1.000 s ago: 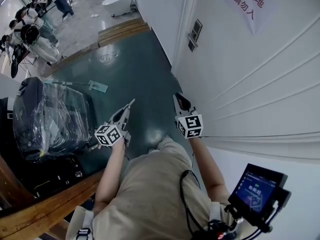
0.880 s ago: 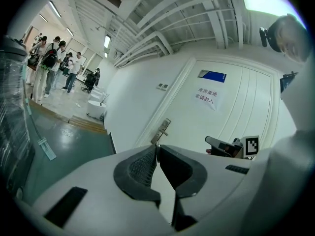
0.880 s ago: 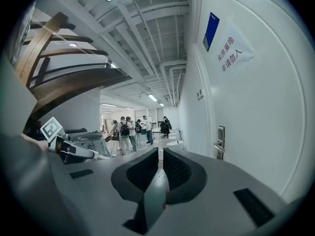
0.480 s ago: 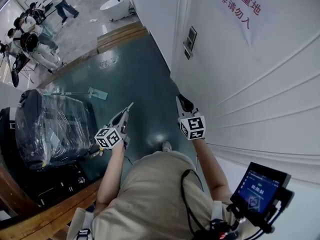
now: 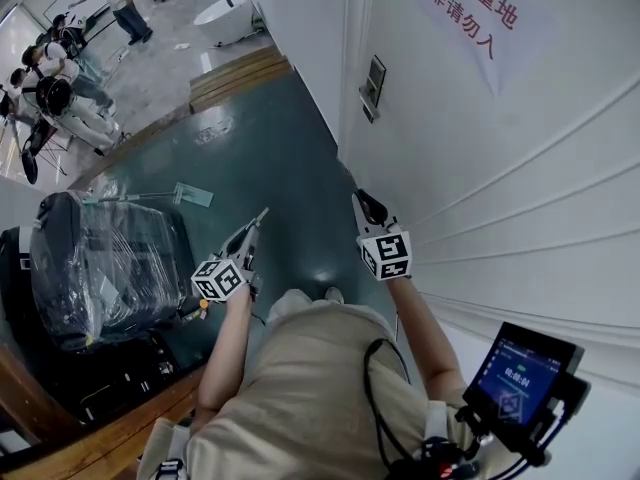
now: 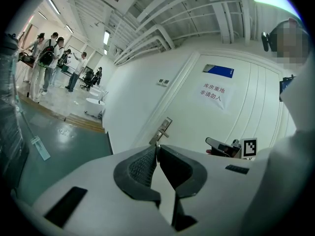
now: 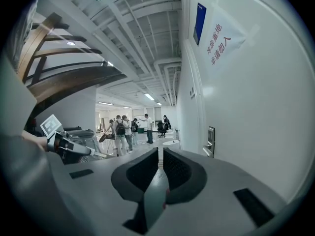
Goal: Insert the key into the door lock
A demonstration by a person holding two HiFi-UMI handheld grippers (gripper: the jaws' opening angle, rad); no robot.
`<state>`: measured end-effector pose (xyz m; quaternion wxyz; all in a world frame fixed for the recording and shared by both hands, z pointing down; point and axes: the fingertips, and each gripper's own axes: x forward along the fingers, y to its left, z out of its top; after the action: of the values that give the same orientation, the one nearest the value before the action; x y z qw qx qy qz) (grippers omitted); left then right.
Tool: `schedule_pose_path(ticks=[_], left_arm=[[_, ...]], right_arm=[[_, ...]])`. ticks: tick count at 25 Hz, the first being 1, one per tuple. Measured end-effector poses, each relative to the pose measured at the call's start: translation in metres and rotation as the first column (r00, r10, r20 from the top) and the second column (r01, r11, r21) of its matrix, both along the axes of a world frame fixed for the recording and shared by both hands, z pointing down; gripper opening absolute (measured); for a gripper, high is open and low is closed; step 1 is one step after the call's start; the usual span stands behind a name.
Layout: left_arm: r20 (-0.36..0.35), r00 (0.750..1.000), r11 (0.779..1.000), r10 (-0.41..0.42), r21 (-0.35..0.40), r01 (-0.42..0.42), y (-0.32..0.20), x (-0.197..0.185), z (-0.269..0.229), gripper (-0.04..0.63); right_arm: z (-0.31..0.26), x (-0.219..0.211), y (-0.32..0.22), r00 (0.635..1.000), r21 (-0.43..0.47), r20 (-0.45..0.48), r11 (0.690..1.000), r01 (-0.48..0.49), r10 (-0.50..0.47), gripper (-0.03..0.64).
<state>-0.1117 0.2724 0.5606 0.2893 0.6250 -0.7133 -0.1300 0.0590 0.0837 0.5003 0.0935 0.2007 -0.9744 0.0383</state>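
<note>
The white door [image 5: 500,148] fills the right of the head view, and its metal lock plate with lever handle [image 5: 372,86] sits ahead of both grippers. My left gripper [image 5: 262,213] hovers over the green floor, left of the door; its jaws are shut, and a thin silvery strip at the tips looks like the key [image 6: 157,148]. The left gripper view has the handle [image 6: 162,130] just beyond those tips, still well away. My right gripper [image 5: 358,198] is close beside the door face, jaws together, nothing seen in them. The lock plate [image 7: 210,142] lies ahead to its right.
A paper sign [image 5: 470,13] hangs on the door. A plastic-wrapped black case [image 5: 100,258] stands to the left, with a floor squeegee [image 5: 190,195] beyond it. Wooden steps [image 5: 235,73], a white tub [image 5: 225,18] and several people [image 5: 60,88] are farther off. A small screen [image 5: 520,378] hangs at the person's side.
The person has stepped forward along the door, so the lock plate sits nearer in the head view. Both grippers travelled with them, then stopped, jaws still together.
</note>
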Motion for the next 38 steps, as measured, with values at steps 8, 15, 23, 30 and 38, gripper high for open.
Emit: schedule_pose_path(ticks=[8,15,23,30,38], left_arm=[[-0.005,0.999,0.999,0.038,0.003,-0.038,-0.032,-0.025,0.004,0.032],[-0.024,0.994,0.994,0.106,-0.003,-0.106,-0.051,-0.066,0.007,0.032],[-0.035,0.986,0.987,0.162,0.032,-0.161,-0.076,-0.110,0.000,0.032],[-0.057,0.984,0.983,0.172,0.068,-0.168,-0.069,-0.151,0.009,0.032],[-0.076,0.978,0.978,0.195,0.090,-0.189,-0.077,-0.174,0.019,0.032]], right_arm=[[0.009,-0.015,-0.027,0.999,-0.008,-0.005,0.999,-0.043,0.043,0.018],[0.005,-0.042,-0.037,0.993,-0.026,-0.003,0.992,-0.121,0.120,0.018],[0.003,-0.082,-0.048,0.984,-0.008,-0.011,0.984,-0.176,0.175,0.019],[0.009,-0.122,-0.042,0.982,0.024,-0.030,0.982,-0.185,0.186,0.018],[0.013,-0.142,-0.039,0.977,0.027,-0.027,0.977,-0.211,0.211,0.018]])
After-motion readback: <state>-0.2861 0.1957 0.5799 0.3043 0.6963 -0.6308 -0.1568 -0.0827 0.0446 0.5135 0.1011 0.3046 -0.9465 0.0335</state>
